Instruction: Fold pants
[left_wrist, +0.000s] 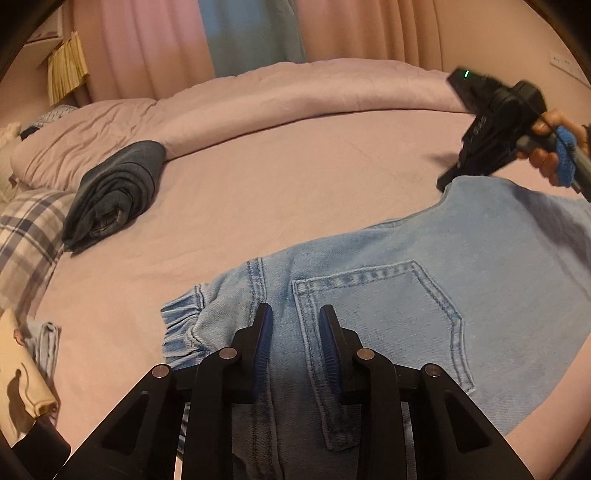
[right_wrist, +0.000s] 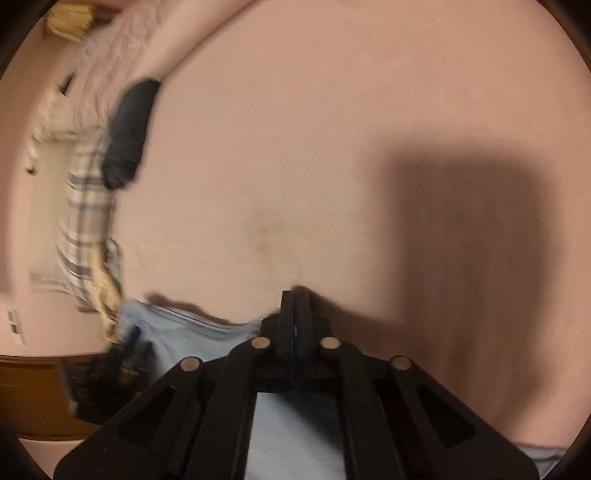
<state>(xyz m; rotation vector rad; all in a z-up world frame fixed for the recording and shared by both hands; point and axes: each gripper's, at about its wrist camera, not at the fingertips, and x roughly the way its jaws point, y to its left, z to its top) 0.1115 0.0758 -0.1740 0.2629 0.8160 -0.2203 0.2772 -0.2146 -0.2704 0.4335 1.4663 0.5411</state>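
Observation:
Light blue jeans (left_wrist: 424, 295) lie on the pink bed sheet (left_wrist: 258, 192), back pocket up, elastic waistband at the left. My left gripper (left_wrist: 295, 314) is open just above the jeans by the pocket, holding nothing. My right gripper (right_wrist: 294, 295) is shut, its jaws pressed together over the far edge of the light blue jeans (right_wrist: 177, 332); the blur hides whether cloth is pinched. It also shows in the left wrist view (left_wrist: 447, 181), held by a hand at the jeans' far right corner.
Folded dark jeans (left_wrist: 114, 192) lie at the far left by a rolled pink duvet (left_wrist: 295, 92). A plaid pillow (left_wrist: 26, 236) and a cream cloth (left_wrist: 18, 376) sit at the left edge. Curtains hang behind.

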